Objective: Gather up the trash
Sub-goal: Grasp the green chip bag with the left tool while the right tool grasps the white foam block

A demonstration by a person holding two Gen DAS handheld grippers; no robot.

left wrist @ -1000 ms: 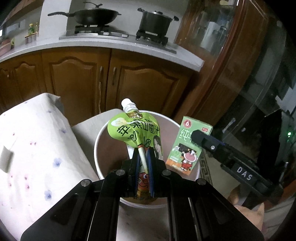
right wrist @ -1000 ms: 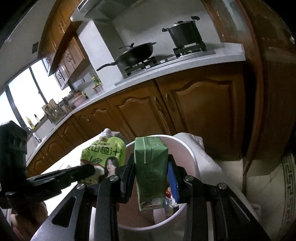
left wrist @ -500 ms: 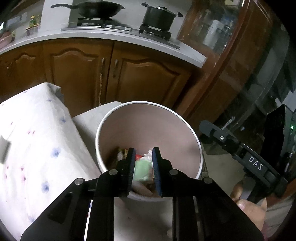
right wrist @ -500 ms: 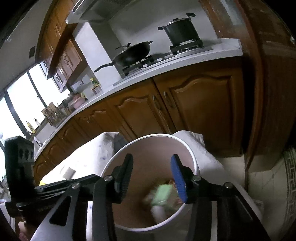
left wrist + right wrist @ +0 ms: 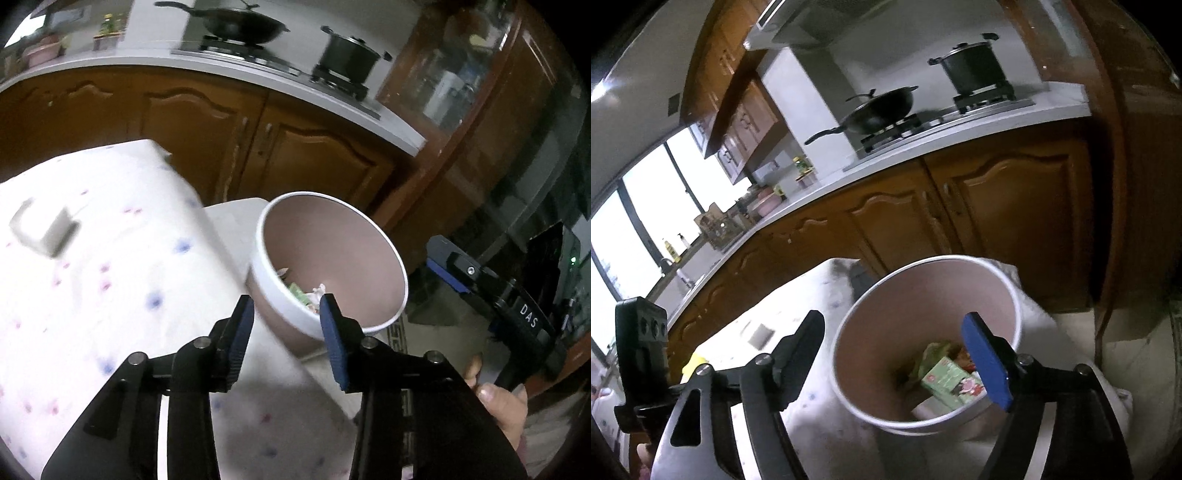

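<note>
Right wrist view: our right gripper [image 5: 899, 360] jaws opening wide, nothing between; green carton [image 5: 947, 380] lies in bin [image 5: 846, 332] w/ other trash. Left gripper [image 5: 287, 325] jaws opening, empty, by bin rim, over tablecloth [image 5: 110, 295].

Trash [image 5: 306, 295] in the bin [image 5: 266, 280] is mostly hidden behind the near rim in the left wrist view; only scraps show. The small white object [image 5: 44, 232] on the tablecloth [image 5: 110, 295] is blurred beyond identification. A hand [image 5: 498, 410] is cut off at the lower right edge. The yellow item [image 5: 694, 363] in the right wrist view is partly hidden.
</note>
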